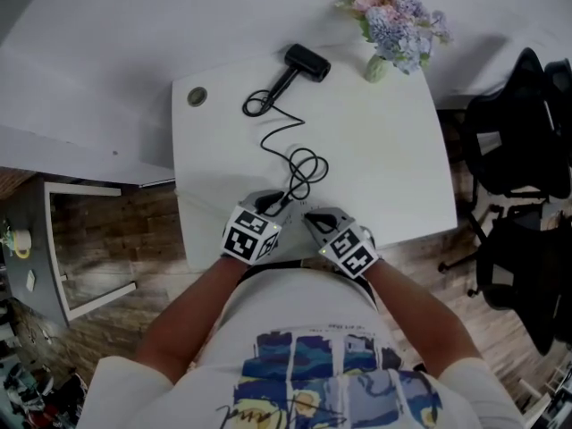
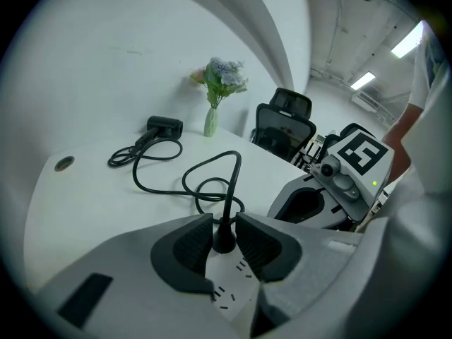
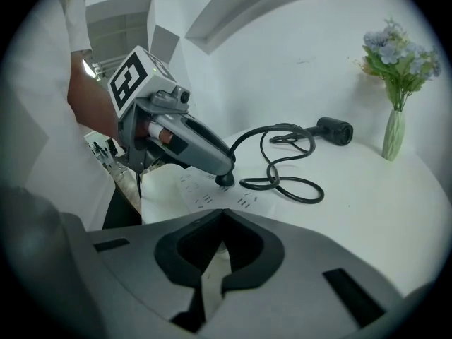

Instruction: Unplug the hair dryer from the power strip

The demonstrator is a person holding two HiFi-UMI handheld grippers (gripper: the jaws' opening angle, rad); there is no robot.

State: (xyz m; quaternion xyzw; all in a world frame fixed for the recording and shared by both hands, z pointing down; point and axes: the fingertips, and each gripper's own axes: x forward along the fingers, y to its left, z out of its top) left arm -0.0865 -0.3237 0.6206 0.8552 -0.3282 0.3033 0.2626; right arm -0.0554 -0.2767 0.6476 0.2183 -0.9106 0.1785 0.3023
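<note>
Table: we see a white top (image 1: 384, 159), with a round grommet (image 1: 197, 96) near its far left corner.
Left gripper: our left gripper (image 2: 224, 222) is at the near edge, its jaws pinched on the black plug (image 2: 224, 243).
Plug: it stands upright, seated in the power strip (image 2: 229, 282).
Power strip: white, lying flat at the near edge between the two grippers.
Cord: the black cord (image 1: 286, 137) loops just beyond the strip and winds back across the table.
Hair dryer: we find the black hair dryer (image 1: 307, 62) lying at the far edge, well apart from the strip.
Right gripper: our right gripper (image 3: 224, 217) is just beside the left, its jaws drawn in on the strip's near end.
Flowers: a vase of flowers (image 1: 398, 21) stands at the far right corner.
Chairs: black office chairs (image 1: 523, 132) stand right of the table.
</note>
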